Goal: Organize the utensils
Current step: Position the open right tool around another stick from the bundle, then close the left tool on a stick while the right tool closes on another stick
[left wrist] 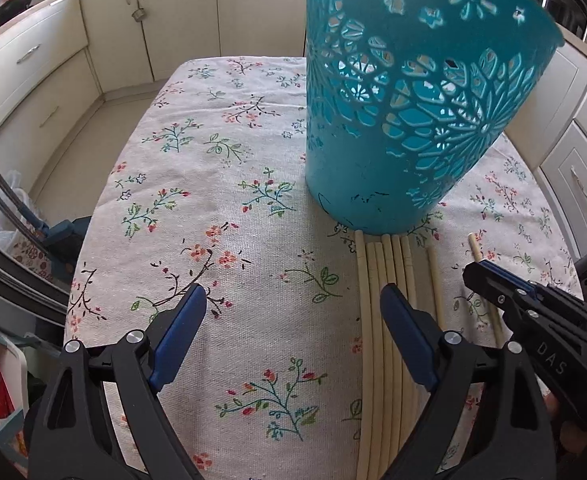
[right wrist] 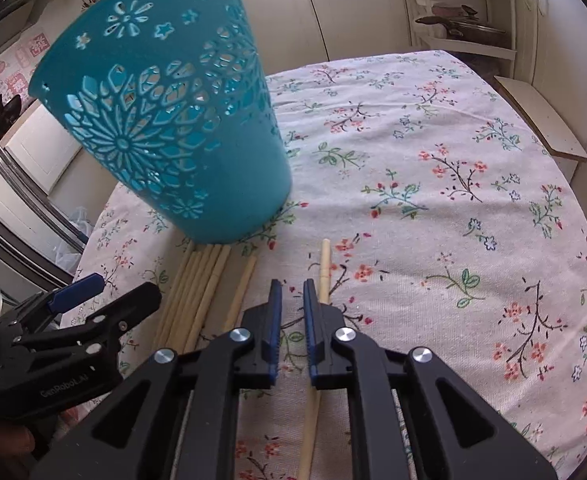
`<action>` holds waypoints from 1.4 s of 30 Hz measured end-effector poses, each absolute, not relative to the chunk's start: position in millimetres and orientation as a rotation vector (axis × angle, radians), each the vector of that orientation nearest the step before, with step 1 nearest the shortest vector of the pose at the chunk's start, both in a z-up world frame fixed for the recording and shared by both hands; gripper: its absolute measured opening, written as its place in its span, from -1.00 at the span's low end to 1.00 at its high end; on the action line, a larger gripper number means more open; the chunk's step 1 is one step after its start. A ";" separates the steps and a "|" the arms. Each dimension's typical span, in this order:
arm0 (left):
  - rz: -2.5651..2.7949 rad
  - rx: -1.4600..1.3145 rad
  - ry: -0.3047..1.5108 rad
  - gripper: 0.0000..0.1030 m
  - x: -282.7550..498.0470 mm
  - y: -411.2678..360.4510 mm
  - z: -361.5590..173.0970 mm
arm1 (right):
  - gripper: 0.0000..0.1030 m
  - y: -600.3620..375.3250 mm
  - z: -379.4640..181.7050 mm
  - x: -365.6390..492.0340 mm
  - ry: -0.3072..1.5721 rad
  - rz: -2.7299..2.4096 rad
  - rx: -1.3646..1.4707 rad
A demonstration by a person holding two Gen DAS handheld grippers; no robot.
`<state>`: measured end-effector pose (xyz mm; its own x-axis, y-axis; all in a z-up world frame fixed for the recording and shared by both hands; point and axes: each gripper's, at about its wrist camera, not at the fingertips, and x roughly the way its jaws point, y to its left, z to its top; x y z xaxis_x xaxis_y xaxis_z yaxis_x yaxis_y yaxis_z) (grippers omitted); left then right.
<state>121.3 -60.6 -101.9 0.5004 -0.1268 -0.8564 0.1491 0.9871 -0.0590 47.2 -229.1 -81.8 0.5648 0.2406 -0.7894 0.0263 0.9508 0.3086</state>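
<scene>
The left hand-held gripper [left wrist: 293, 312] hung wide open over the floral-cloth desk [left wrist: 229, 184], the right hand-held gripper [right wrist: 292, 292] nearly closed and empty, pale wooden chopsticks [left wrist: 385, 264] lying against the teal perforated plastic basket [left wrist: 405, 100].

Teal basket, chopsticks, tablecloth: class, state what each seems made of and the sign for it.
Teal basket: likely moulded plastic, smooth matte, with crisp flower cut-outs. Chopsticks: pale bamboo or wood, perhaps plastic; uniform cream rods. Tablecloth: woven fabric, visible weave, printed flowers.

A home kitchen: cream cabinets [left wrist: 109, 28], a frying pan [left wrist: 13, 4], a floral tablecloth [right wrist: 433, 200].
</scene>
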 end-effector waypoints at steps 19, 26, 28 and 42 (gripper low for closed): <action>-0.149 0.088 1.041 0.62 132.0 -63.9 -113.5 | -0.53 -235.1 -79.2 48.6 0.965 0.087 0.244; -0.180 0.114 1.024 0.22 135.9 -72.1 -111.2 | -0.82 -231.1 -80.1 47.9 0.981 0.119 0.197; -0.187 0.123 1.020 0.18 136.0 -74.1 -111.7 | -0.83 -232.1 -80.8 47.3 0.985 0.128 0.199; -0.286 0.087 1.041 -0.90 115.6 -86.2 -103.0 | -0.88 -236.0 -83.6 45.4 0.955 0.140 0.215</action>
